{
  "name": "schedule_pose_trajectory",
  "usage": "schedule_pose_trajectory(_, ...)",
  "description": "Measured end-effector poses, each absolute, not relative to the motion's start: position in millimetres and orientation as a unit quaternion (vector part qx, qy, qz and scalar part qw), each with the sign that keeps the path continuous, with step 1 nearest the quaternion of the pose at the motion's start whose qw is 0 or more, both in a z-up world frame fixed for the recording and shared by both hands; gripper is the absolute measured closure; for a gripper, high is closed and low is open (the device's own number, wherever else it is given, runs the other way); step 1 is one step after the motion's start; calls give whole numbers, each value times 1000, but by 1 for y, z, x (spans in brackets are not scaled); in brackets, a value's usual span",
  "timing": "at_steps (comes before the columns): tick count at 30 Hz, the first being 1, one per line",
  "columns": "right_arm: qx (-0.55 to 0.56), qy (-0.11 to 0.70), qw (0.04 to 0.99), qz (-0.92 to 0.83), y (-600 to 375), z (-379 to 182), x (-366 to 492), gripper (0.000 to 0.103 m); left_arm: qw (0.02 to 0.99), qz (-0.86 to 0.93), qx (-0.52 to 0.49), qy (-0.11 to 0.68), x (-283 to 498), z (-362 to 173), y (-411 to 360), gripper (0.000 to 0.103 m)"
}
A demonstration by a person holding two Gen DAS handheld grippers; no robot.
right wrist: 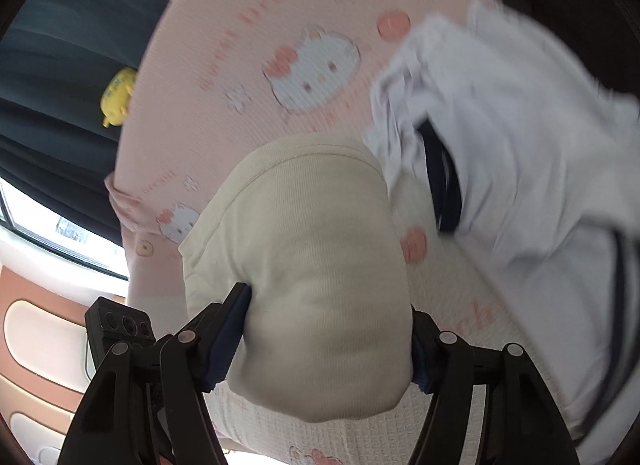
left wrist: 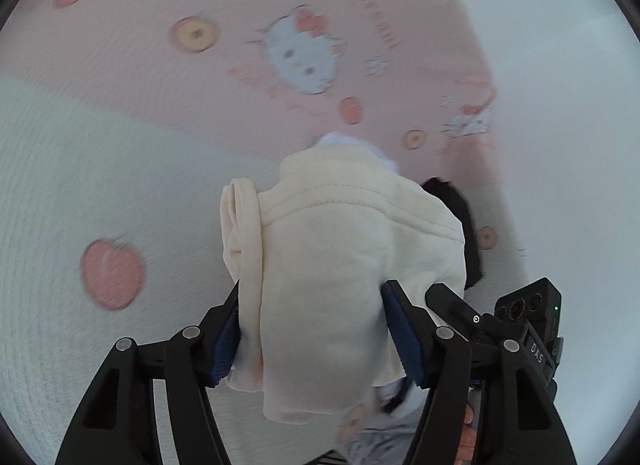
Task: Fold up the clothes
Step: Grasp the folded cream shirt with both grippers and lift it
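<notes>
The left hand-held gripper (left wrist: 316,329) pinches a bunched cream garment (left wrist: 340,249) between its blue pads (left wrist: 404,339), fabric filling the whole gap and bulging forward past the fingertips; the right hand-held gripper (right wrist: 330,339) clamps the same cream garment (right wrist: 312,257) in the same way, cloth pressed against both pads and drooping below them; both point downward at a slant over the bed. The only writing that can be read is "DAS", in white on the black body of the right hand-held gripper (left wrist: 532,321), which shows just right of the cream garment in the left wrist view; beneath it fingertips (left wrist: 466,439) of the person's hand show. The pink lettering woven into the blanket is too blurred to read. Behind the cream garment lies a pink and white blanket (left wrist: 160,85) printed with cartoon cat faces, flowers and peach-coloured rounds; it covers the bed under both grippers. To the right of the cream garment in the right wrist view lies a crumpled white garment with dark navy trim (right wrist: 500,137) on the blanket; far left of the cream garment a yellow soft toy (right wrist: 116,97) sits against a dark curtain (right wrist: 60,65).
</notes>
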State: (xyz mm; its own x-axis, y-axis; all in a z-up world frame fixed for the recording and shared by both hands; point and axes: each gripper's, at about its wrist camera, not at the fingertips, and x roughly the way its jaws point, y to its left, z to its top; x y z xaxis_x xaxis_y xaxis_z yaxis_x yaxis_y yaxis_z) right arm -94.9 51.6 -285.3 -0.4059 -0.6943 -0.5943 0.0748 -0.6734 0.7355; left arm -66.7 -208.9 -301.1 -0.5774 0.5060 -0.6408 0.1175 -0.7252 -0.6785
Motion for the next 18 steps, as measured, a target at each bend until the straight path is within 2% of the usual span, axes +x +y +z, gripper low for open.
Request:
schedule_pose_trajectory(6, 453, -284, 239, -811, 73, -231, -110, 35, 169, 814, -432, -349, -99, -276, -170, 40)
schedule_pose_trajectory(18, 413, -264, 228, -841, 194, -166, -126, 35, 254, 812, -419, -317, -156, -228, -69, 40)
